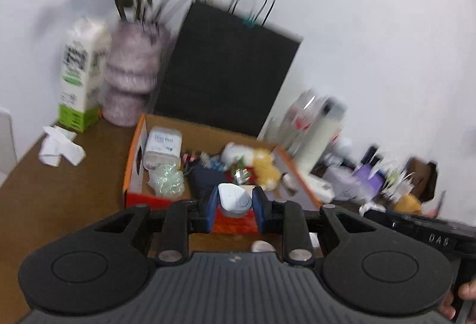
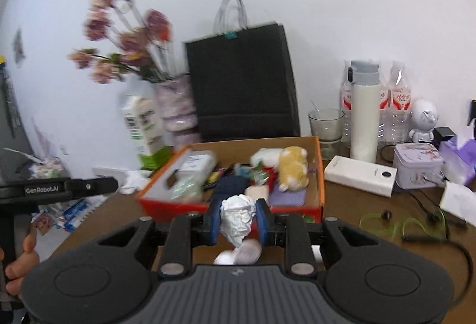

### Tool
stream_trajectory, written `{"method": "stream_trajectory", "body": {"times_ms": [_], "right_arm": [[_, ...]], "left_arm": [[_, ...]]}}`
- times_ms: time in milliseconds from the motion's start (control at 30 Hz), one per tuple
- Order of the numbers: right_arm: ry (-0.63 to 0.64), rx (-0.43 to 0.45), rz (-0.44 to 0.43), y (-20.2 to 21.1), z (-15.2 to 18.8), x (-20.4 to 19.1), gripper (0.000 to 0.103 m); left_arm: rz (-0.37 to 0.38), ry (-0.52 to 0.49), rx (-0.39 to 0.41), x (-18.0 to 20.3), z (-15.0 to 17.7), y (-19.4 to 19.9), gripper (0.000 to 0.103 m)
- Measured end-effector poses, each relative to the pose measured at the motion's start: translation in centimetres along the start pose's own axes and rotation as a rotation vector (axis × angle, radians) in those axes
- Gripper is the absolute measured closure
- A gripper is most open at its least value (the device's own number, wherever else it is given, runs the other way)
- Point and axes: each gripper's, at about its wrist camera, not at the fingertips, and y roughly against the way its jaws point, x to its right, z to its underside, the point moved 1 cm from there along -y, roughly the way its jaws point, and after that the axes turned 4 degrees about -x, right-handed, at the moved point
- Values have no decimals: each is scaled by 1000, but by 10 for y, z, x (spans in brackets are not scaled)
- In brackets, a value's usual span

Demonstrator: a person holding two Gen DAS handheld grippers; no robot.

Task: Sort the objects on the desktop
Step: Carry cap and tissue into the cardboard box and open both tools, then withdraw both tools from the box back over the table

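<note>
An orange cardboard box (image 1: pixel 132 163) (image 2: pixel 321 175) on the brown desk holds several small things, among them a yellow plush toy (image 1: pixel 264 169) (image 2: pixel 293 167) and a white packet (image 1: pixel 162 145). My left gripper (image 1: pixel 233 205) is shut on a small white rounded object (image 1: pixel 233 199), held just above the box's near wall. My right gripper (image 2: pixel 238 218) is shut on a crumpled white paper ball (image 2: pixel 238 215), held in front of the box. Another pale crumpled wad (image 2: pixel 241 254) lies on the desk below it.
A black paper bag (image 2: pixel 241 80), a flower vase (image 1: pixel 131 77) and a milk carton (image 1: pixel 78 77) stand behind the box. Crumpled paper (image 1: pixel 61 147) lies at the left. At the right stand a white flask (image 2: pixel 363 115), bottles, a glass (image 2: pixel 325 124), a power bank (image 2: pixel 360 175), a tin (image 2: pixel 416 164) and cables.
</note>
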Motion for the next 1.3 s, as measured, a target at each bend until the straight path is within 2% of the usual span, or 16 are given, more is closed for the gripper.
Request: {"method": "stream_trajectory", "body": {"times_ms": [133,167,267,400,533,600,633,700,733,767,867,900,967,1100,1200,1300], "right_arm": [[-62,-112,10,-79,-38,22,79],[-69,-148,25,-103,-45,27,79],[-68,-219,88,-154,-52,38,79],[-75,-299,100,-211,-54,48,79],[-81,-362,140,-247,-49,54,78],[-83,-385,132,-256,-44,52,74],[-68,-391,139,-258,-42,50,74],[-53,-393,157,-257,-42,47,71],[-56,-390,154,-254,-43,47,70],[-59,-378,145,-247,-46,47,67],[-51,-335,159,-225,-59,48,48],[-44,-316,163,-214,-64,46,44],[-39,-297,169,-198,-71,44,41],[-6,-261,190,-160,-76,33,21],[21,-233,220,-133,-66,25,19],[26,-196,203,-104,-43,16,19]], "left_arm": [[-107,7,-86,-14,-28,-79,77],[-120,-21,-109,-14,-30,-96,77],[-156,10,-218,-25,-32,-146,77],[-227,-18,-251,-28,-36,-176,77],[-272,-68,-287,-26,-38,-196,77],[-273,-75,-307,-25,-37,-203,59],[-263,-74,-308,-25,-37,-204,49],[-243,-56,-290,-24,-39,-197,47],[-222,-52,-274,-22,-42,-192,40],[-212,-50,-256,-20,-45,-186,31],[-216,-57,-206,-13,-55,-163,20],[-220,-58,-201,-11,-59,-156,16],[-245,-53,-190,-7,-63,-143,0],[-291,-59,-221,0,-60,-121,0],[-311,-81,-236,3,-47,-98,0],[-336,-92,-203,8,-25,-65,0]]}}
